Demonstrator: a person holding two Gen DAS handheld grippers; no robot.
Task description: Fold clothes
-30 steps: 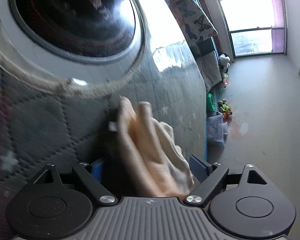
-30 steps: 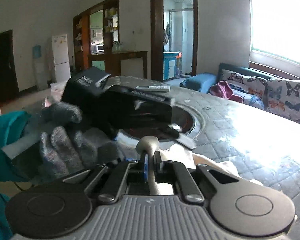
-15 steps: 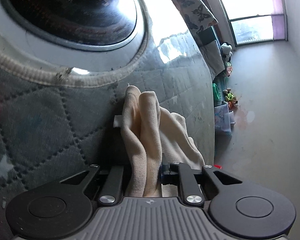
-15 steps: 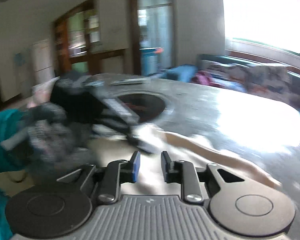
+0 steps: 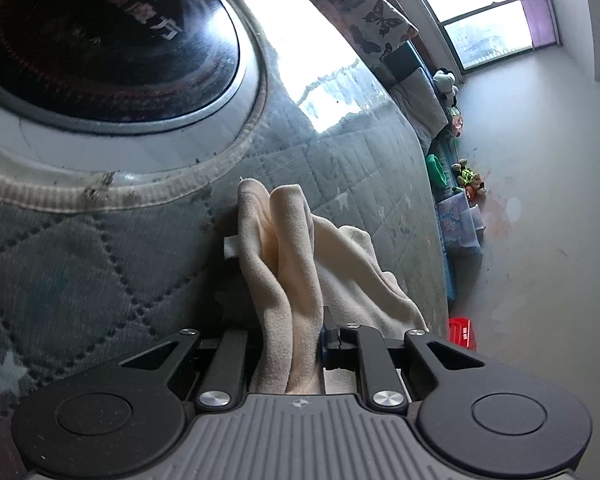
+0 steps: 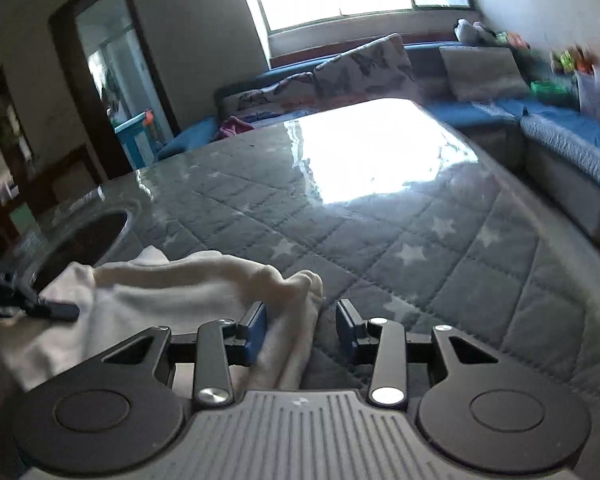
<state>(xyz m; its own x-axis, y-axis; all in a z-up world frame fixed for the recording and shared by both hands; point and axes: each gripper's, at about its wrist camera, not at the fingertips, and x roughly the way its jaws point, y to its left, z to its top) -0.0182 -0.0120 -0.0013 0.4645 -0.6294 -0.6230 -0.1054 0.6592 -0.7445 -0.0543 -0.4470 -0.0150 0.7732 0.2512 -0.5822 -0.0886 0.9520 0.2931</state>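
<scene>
The left gripper [image 5: 290,344] clamps a bunched fold of the cream garment [image 5: 284,264]; its left fingertip is hidden behind the cloth. The right gripper [image 6: 301,326] is spread, with the garment's edge [image 6: 296,320] lying between its fingers. Beyond lie the quilted table cover [image 6: 440,240], the round cooktop [image 5: 100,40] and a blurred sofa [image 6: 560,128].

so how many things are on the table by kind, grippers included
cream cloth: 1
round cooktop set in the table: 1
hand-held grippers: 2, left shut on the cloth, right open
total: 4
</scene>
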